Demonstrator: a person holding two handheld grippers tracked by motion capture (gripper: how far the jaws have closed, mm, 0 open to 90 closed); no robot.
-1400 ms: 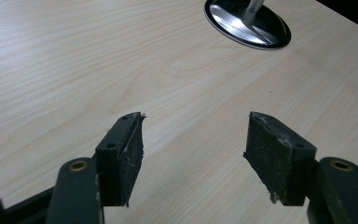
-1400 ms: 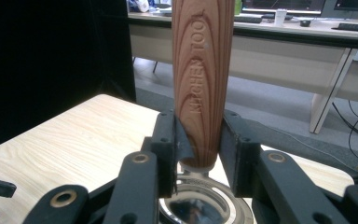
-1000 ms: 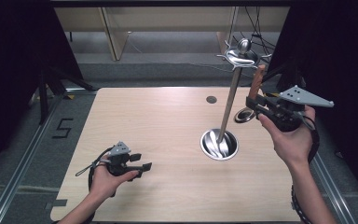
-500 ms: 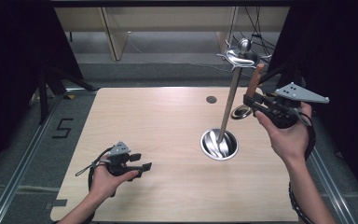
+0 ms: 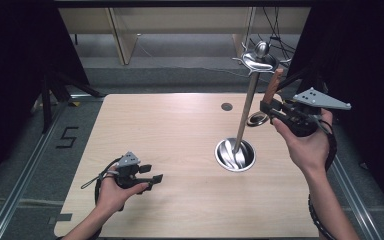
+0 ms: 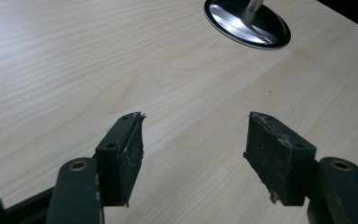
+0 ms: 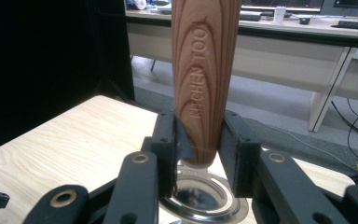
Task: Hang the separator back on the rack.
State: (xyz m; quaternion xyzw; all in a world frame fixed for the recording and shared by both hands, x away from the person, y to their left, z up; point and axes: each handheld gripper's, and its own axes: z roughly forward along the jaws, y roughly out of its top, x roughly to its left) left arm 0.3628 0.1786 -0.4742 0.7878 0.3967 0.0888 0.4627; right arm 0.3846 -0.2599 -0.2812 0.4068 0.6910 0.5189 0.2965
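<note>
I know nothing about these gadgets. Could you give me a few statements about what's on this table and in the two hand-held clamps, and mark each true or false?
1. The right gripper is clamped on a brown wooden handle with engraved lettering. True.
2. The left gripper holds a spoon. False: its jaws stand apart with nothing between them, above the bare light wooden table.
3. A tall shiny metal stand rises from a round base on the table. True.
4. The wooden handle lies flat on the table. False: it is held upright in the air, beside the top of the stand.
5. Both hands are at the table's left edge. False: the right hand is at the right side.
</note>
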